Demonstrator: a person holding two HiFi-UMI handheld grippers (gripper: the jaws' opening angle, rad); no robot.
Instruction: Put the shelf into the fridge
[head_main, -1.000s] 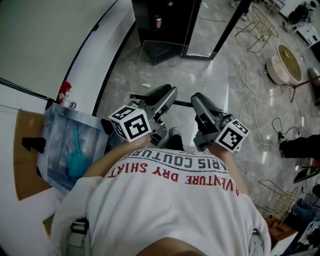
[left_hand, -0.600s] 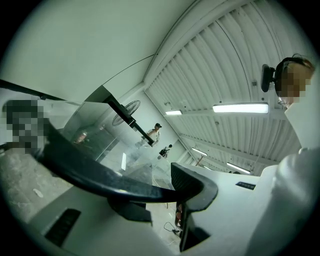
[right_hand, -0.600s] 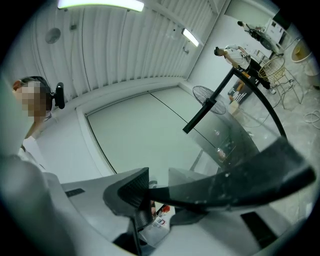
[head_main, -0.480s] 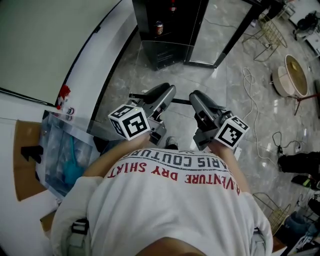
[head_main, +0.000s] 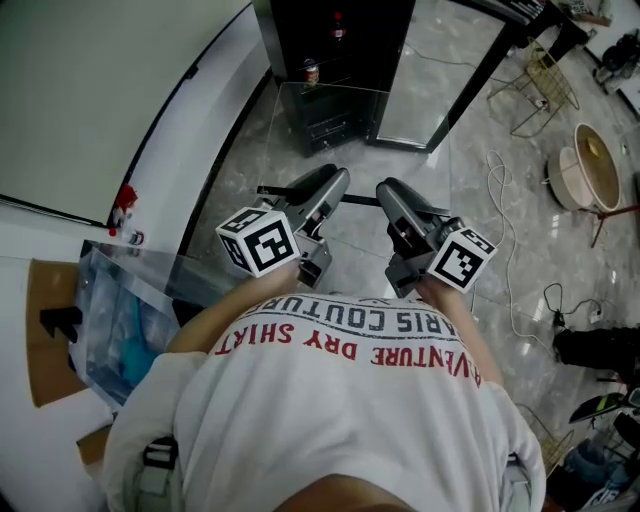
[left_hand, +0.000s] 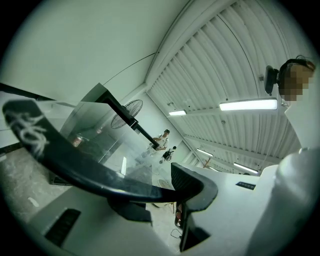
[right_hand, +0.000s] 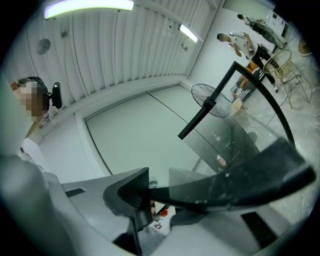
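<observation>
Left claw (head_main: 337, 178) and right claw (head_main: 384, 189) each clamp the shelf (head_main: 335, 125) by its black rim (clear, flat, rectangular glass), near the black fridge (head_main: 330, 30).

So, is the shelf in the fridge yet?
No, the shelf is out in front of the fridge, gripped by the left gripper and right gripper.

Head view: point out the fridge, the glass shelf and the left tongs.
fridge (head_main: 350, 40): head view, dark interior.
glass shelf (head_main: 335, 160): head view, clear pane.
left tongs (head_main: 325, 184): head view, tips on the shelf's rail.
</observation>
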